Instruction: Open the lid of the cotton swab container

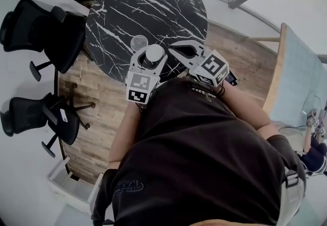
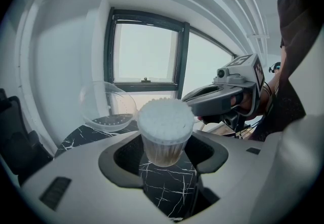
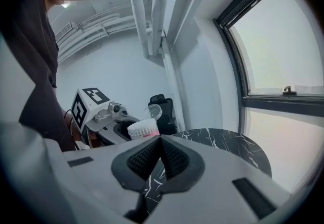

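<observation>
A clear cotton swab container full of white swabs is held upright over the near edge of the round black marble table. My left gripper is shut on its lower body. In the left gripper view the container stands between the jaws, and its clear lid hangs swung open to the left. My right gripper is just right of the container, shut and empty. The right gripper view shows the jaws pressed together, with the container and left gripper beyond.
Two black office chairs stand on the wooden floor left of the table. A pale table lies at the right. A window is behind the marble table.
</observation>
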